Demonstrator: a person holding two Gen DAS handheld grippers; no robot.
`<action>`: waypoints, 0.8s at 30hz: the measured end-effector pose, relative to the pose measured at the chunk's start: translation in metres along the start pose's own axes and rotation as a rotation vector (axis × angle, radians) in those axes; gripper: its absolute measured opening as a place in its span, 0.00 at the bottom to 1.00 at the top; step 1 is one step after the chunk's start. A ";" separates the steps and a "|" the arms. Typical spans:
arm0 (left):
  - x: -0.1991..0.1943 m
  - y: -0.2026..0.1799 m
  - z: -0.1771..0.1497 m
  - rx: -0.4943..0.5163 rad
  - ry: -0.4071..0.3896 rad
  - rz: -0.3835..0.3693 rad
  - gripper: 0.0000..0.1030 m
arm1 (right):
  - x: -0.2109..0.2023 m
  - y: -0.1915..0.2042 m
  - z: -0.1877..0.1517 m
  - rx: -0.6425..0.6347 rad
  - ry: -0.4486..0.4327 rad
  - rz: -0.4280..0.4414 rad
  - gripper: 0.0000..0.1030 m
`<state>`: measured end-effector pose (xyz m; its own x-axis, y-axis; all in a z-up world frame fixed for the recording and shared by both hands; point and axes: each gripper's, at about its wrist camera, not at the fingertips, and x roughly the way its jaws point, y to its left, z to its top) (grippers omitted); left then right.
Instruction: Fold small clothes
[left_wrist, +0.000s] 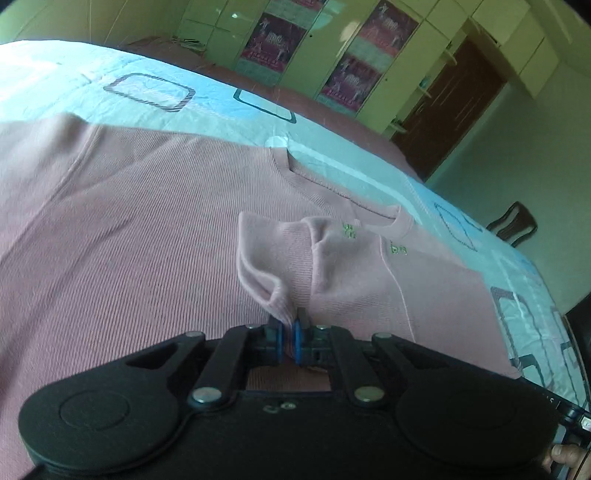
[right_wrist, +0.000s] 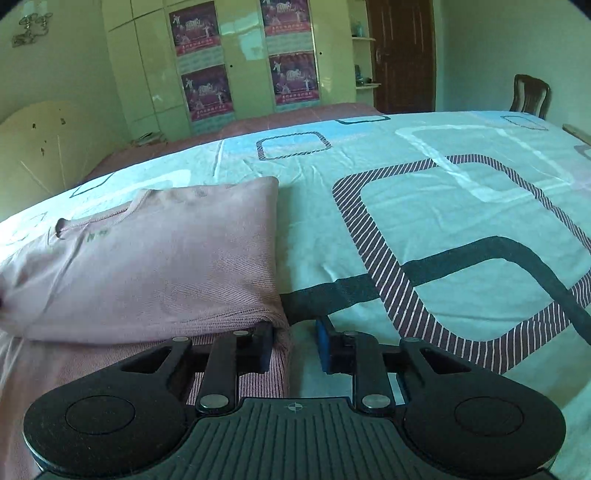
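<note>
1. A pink ribbed knit top (left_wrist: 147, 229) lies spread on a bed (left_wrist: 155, 107) covered by a pale blue sheet (right_wrist: 461, 229) printed with rounded dark rectangles.
2. In the left wrist view the left gripper (left_wrist: 290, 325) has its fingers drawn narrow — they pinch a raised fold of the pink fabric, which bunches up just beyond the blue pads (left_wrist: 297, 341).
3. Small green lettering (left_wrist: 349, 230) sits near the neckline (left_wrist: 332, 184), on the far side of the pinched fold.
4. In the right wrist view the right gripper (right_wrist: 295, 332) sits at the near right corner of the folded top; its fingers stand partly apart — the fabric edge lies between them, against the left finger, and the right pad shows clear of it.
5. Cupboards (right_wrist: 236, 66) with posters (right_wrist: 207, 92), a dark door (right_wrist: 402, 55) and a chair (right_wrist: 530, 92) stand beyond the bed.
</note>
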<state>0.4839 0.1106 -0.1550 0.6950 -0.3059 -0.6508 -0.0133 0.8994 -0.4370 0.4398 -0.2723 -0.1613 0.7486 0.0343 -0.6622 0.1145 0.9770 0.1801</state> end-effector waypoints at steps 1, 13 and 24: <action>0.000 -0.003 -0.001 0.020 -0.006 0.007 0.05 | -0.001 0.001 0.000 -0.006 0.002 -0.001 0.23; -0.015 0.006 0.020 0.100 -0.050 -0.002 0.79 | -0.037 -0.014 0.017 -0.046 -0.012 0.217 0.31; 0.041 0.021 0.062 0.023 0.060 -0.090 0.44 | 0.086 -0.035 0.117 0.243 0.064 0.290 0.31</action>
<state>0.5569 0.1367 -0.1524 0.6482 -0.4032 -0.6460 0.0643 0.8743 -0.4811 0.5763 -0.3284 -0.1400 0.7312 0.3229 -0.6009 0.0608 0.8465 0.5289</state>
